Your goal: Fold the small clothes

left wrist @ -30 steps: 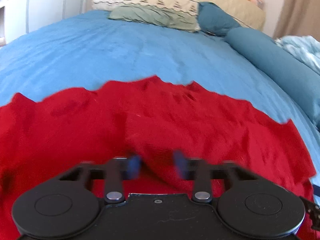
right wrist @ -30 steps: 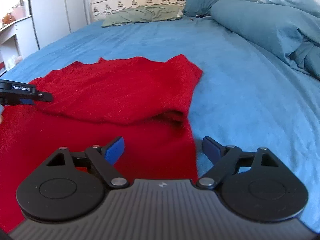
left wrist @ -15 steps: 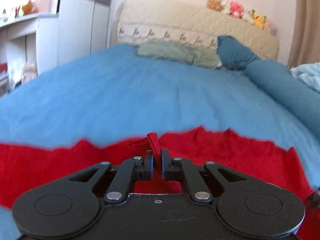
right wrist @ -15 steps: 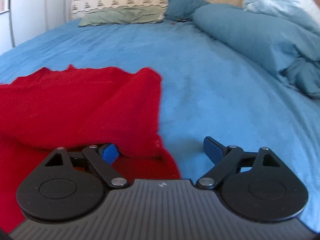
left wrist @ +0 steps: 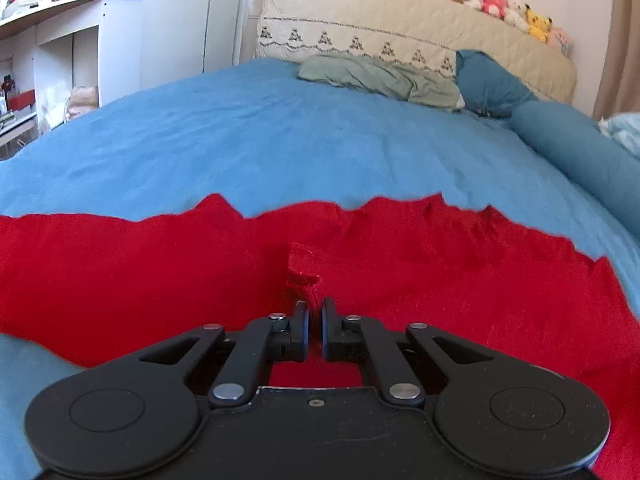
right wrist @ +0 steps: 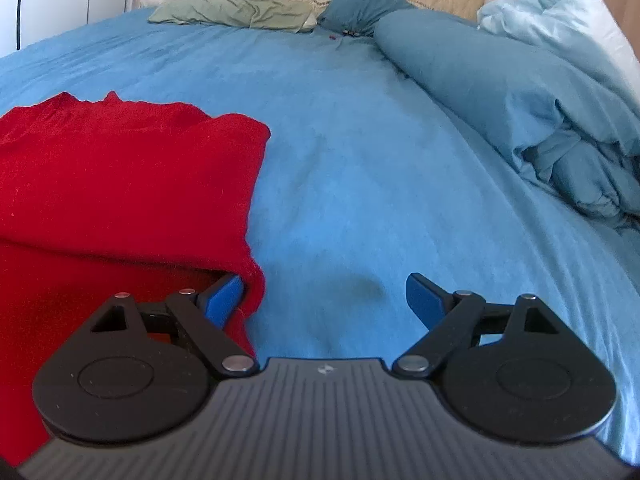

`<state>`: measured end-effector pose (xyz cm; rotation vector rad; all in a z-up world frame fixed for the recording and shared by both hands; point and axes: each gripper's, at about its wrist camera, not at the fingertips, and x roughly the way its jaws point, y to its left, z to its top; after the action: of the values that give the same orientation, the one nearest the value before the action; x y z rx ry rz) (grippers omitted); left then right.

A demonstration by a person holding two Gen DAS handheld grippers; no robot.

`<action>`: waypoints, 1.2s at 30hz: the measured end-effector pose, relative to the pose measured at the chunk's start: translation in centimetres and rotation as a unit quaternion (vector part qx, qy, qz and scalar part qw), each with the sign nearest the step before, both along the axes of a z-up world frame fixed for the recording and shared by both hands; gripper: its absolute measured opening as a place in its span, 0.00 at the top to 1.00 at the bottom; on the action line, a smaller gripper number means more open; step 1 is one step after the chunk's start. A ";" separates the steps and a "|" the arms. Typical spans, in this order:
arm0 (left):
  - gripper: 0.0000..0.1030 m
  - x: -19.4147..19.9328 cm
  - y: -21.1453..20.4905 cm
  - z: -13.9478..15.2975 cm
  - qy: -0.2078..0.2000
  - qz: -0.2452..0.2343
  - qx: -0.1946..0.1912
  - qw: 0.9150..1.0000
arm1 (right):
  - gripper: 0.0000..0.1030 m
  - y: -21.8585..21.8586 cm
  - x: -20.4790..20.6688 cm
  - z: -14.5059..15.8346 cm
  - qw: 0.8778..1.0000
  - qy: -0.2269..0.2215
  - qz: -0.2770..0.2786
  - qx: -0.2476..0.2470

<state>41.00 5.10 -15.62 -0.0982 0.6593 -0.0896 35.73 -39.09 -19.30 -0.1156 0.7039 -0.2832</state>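
A red knitted garment (left wrist: 420, 272) lies spread over the blue bedsheet (left wrist: 280, 144). My left gripper (left wrist: 315, 312) is shut on a pinched-up ridge of that red cloth, which sticks up just beyond the tips. In the right wrist view the red garment (right wrist: 120, 176) shows a folded-over layer at the left, ending in a right-hand edge. My right gripper (right wrist: 324, 300) stands open at that edge: its left blue pad (right wrist: 222, 300) is tucked under the folded layer, and the right one hangs over bare bedsheet (right wrist: 360, 160).
A green pillow (left wrist: 380, 76), a teal pillow (left wrist: 488, 80) and a cream headboard (left wrist: 400, 28) lie at the far end. A rolled teal duvet (right wrist: 500, 92) runs along the right side. White shelves (left wrist: 60, 48) stand left of the bed.
My left gripper closed on the red cloth and pulled it back, uncovering more blue sheet beyond. My right gripper slid left to the folded edge, still open.
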 end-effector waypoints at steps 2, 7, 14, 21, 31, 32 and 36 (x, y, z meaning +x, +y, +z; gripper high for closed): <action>0.89 -0.7 -0.1 0.3 0.001 -0.005 0.009 1.000 | 0.00 0.0 -0.2 0.5 1.000 0.008 0.002 -0.001; 0.32 -3.3 -1.3 3.5 -0.055 -0.031 0.047 0.997 | 0.00 1.4 -2.2 3.7 0.999 -0.016 0.034 0.030; 0.13 -0.4 -4.4 4.1 -0.051 -0.075 0.023 0.996 | 0.00 4.7 0.9 3.8 0.981 -0.056 0.112 0.147; 0.16 4.1 -3.9 -1.2 0.047 -0.061 -0.005 0.997 | 0.00 3.2 1.9 -0.4 0.979 -0.027 0.098 0.174; 0.16 3.0 -4.3 -1.9 0.025 -0.080 0.026 0.996 | 0.00 6.1 8.5 2.1 0.972 -0.068 0.162 0.157; 0.16 2.9 -4.4 -2.1 0.025 -0.080 0.027 0.996 | 0.00 6.1 10.0 1.7 0.974 -0.057 0.157 0.156; 0.16 2.6 -4.1 -2.4 0.022 -0.080 0.024 0.996 | 0.00 3.9 14.7 -0.7 0.981 -0.029 0.085 0.173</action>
<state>43.63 0.98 -18.01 -0.0016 0.7120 -0.2272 50.39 -35.22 -19.95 0.1634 0.6716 0.0014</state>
